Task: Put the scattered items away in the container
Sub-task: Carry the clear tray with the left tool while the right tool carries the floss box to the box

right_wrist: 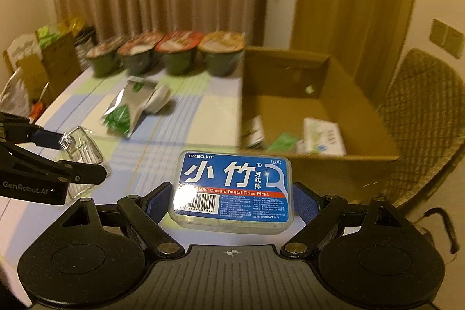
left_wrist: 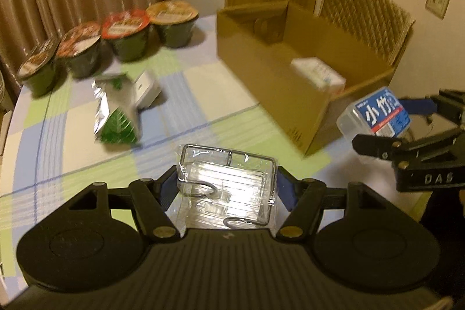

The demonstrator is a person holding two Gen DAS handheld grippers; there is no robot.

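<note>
Left gripper fingers pinch a clear plastic packet with a wire rack, held above the surface. Right gripper fingers pinch the blue floss-pick box — near the open cardboard box. Foil pouch lies on the surface.

both wrist views look forward, low and close over the table, toward the cardboard box; left sits left of it, right nearer; both share it.
</note>
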